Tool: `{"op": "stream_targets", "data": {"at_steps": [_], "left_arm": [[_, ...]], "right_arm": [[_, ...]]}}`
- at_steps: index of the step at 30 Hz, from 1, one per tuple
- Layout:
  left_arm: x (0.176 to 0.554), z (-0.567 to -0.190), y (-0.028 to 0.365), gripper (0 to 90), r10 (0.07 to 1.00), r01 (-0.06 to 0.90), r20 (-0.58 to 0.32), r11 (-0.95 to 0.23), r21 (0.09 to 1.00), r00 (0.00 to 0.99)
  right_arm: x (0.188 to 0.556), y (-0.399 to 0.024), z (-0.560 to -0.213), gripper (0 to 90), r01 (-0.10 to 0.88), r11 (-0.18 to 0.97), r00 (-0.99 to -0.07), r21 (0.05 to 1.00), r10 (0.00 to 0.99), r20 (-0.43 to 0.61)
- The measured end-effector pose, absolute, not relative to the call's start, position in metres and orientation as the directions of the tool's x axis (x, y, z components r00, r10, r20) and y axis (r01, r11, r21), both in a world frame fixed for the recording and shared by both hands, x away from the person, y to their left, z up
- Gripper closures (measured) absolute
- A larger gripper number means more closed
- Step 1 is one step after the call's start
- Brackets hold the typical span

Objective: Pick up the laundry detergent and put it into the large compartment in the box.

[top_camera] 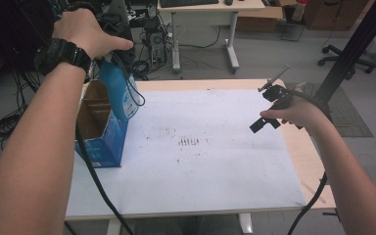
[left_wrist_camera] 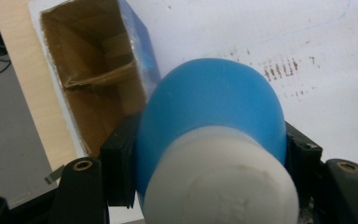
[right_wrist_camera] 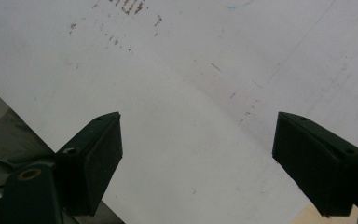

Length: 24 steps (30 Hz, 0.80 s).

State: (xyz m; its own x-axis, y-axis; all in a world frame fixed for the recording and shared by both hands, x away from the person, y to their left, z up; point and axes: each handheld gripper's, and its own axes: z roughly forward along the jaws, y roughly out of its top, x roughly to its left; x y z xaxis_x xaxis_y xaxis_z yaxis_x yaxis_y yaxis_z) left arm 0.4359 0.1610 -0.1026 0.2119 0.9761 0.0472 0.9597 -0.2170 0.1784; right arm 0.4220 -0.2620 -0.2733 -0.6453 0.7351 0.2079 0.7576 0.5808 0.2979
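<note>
White sheet [top_camera: 215, 166] covers the table. Your left gripper [left_wrist_camera: 209, 154] is clamped on the blue bottle [left_wrist_camera: 214, 102] above the open box [top_camera: 95, 122] at its left edge; a snagged rim could topple it. Right gripper [right_wrist_camera: 198, 154] stands apart, empty.

The blue bottle [left_wrist_camera: 209, 112] with a white cap hangs upright, clamped at its sides, over the open blue cardboard box [top_camera: 100, 129] at the table's left edge.
</note>
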Motion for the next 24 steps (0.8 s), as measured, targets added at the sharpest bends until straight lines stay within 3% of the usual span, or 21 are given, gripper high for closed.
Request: {"op": "stream_targets", "data": {"at_steps": [24], "left_arm": [[0.431,-0.102,0.208,36.8,0.993,0.979,0.058,-0.11,0.17,0.101]], "right_arm": [[0.424,-0.261,-0.277,16.1,0.761,0.578,-0.642,0.294,0.736,0.216]]}}
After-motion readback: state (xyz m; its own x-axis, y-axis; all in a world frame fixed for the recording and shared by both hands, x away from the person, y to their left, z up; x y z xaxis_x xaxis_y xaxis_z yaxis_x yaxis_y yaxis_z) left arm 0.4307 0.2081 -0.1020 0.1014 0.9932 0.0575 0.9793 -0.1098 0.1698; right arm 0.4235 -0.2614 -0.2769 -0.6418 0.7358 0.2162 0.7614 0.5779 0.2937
